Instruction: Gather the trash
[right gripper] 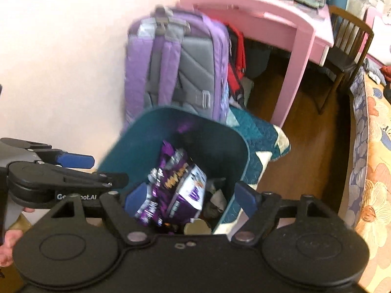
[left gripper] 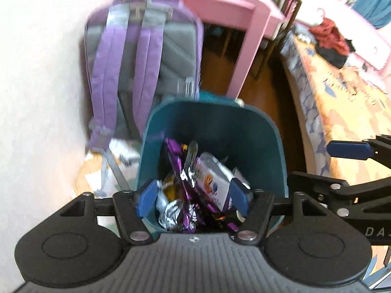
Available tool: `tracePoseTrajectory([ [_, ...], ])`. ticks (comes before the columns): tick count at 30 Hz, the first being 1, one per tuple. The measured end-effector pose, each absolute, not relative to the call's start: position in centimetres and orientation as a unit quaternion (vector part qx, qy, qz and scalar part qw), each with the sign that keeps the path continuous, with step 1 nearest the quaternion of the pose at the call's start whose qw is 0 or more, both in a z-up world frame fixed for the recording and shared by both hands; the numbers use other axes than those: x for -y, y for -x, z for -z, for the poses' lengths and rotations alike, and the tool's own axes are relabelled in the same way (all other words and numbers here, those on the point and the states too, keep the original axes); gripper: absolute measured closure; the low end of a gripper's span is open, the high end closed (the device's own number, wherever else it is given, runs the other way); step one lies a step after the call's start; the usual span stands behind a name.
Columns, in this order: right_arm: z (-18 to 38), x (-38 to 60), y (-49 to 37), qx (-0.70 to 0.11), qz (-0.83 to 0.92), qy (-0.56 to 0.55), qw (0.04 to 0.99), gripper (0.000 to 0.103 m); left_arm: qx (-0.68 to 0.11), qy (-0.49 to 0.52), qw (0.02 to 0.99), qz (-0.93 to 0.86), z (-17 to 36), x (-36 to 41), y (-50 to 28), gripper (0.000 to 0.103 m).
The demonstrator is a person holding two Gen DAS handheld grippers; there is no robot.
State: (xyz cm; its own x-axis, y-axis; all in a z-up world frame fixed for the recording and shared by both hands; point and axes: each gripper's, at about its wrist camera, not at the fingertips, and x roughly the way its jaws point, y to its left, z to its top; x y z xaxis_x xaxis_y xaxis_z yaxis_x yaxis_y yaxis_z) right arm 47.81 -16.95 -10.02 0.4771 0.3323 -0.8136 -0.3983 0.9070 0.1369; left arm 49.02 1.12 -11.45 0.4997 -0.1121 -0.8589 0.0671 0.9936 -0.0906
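A teal trash bin (left gripper: 215, 122) stands on the floor under both grippers, partly filled. Purple snack wrappers (left gripper: 176, 156), a white and purple box (left gripper: 215, 178) and crumpled silver foil (left gripper: 168, 210) lie inside it. My left gripper (left gripper: 193, 196) hangs over the bin's near rim, open, with nothing pressed between its blue pads. My right gripper (right gripper: 190, 197) is also open above the bin (right gripper: 136, 141), over the purple box (right gripper: 188, 193) and wrappers (right gripper: 171, 161). Each gripper shows in the other's view: the right gripper (left gripper: 310, 163) at the right, the left gripper (right gripper: 107, 169) at the left.
A purple and grey backpack (left gripper: 136, 56) leans on the pale wall behind the bin. A pink desk (right gripper: 293, 39) and a wooden chair (right gripper: 349, 46) stand further back. A teal quilt (right gripper: 259, 141) lies beside the bin, and a floral-covered bed (left gripper: 342, 92) runs along the right.
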Motion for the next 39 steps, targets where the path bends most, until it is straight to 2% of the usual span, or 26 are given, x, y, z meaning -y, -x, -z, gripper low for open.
tracePoseTrajectory([
  [8,3.8,17.1,-42.9,-0.394,-0.216,-0.001,0.893,0.021,-0.429,-0.001,0.9,0.08,4.2,-1.6,-45.1,0.035],
  [13,0.8,17.6,-39.6,-0.359,-0.222,-0.006,0.906,0.018,-0.395,-0.002,0.914,0.092,0.8,-1.4,-42.5,0.031],
  [16,-0.5,18.2,-37.9,-0.349,-0.234,-0.008,0.908,0.015,-0.381,0.011,0.92,0.092,-0.5,-1.4,-41.2,0.024],
  [26,-1.9,20.5,-34.2,-0.323,-0.252,-0.037,0.911,0.0,-0.383,0.061,0.919,0.075,-1.8,-2.3,-37.5,0.022],
  [34,-2.8,20.6,-31.9,-0.302,-0.253,-0.064,0.917,0.0,-0.379,0.079,0.921,0.043,-2.0,-3.9,-35.0,0.021],
  [39,-2.9,20.2,-30.9,-0.296,-0.241,-0.062,0.922,0.0,-0.374,0.084,0.923,0.04,-2.2,-4.6,-33.9,0.016],
])
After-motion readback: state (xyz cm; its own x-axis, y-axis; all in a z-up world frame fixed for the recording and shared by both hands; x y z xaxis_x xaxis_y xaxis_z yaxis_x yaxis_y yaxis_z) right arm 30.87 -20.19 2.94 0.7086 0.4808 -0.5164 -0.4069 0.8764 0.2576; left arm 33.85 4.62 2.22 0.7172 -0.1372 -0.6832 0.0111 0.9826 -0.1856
